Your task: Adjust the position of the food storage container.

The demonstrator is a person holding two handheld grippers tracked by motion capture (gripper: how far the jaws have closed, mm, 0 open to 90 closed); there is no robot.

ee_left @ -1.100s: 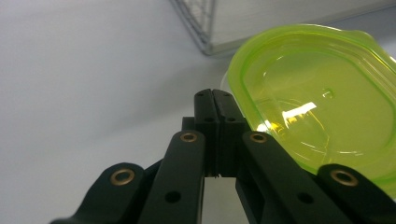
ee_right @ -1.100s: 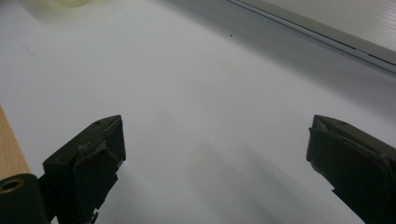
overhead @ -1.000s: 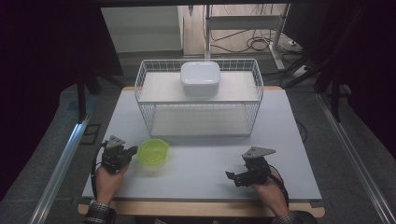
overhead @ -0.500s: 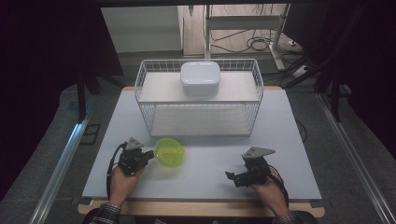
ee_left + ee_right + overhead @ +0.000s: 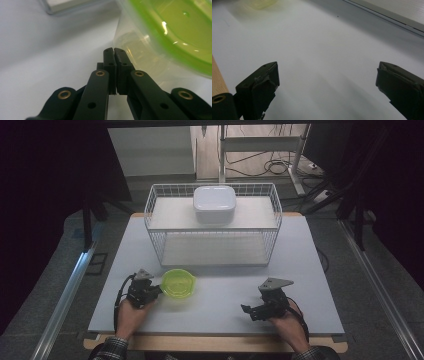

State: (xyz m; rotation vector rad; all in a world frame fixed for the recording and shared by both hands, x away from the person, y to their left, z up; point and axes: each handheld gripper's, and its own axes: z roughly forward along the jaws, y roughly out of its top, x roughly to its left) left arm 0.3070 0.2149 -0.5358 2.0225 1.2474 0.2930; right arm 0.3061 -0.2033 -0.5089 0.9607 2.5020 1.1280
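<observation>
A translucent lime-green bowl sits on the pale table, in front of the wire rack. My left gripper lies just left of the bowl with its tips against the bowl's side. In the left gripper view the two jaws are pressed together with nothing between them, and the bowl bulks close on the right. My right gripper rests near the table's front right. It stands open over bare tabletop, with the bowl a blurred green patch far off.
A white wire rack stands across the back of the table, with a white lidded box on its upper shelf. A wooden strip runs along the table's front edge. Cables lie on the floor behind.
My left gripper moved to the right, and the green bowl slid right with it along the tabletop. The right gripper stayed where it was.
</observation>
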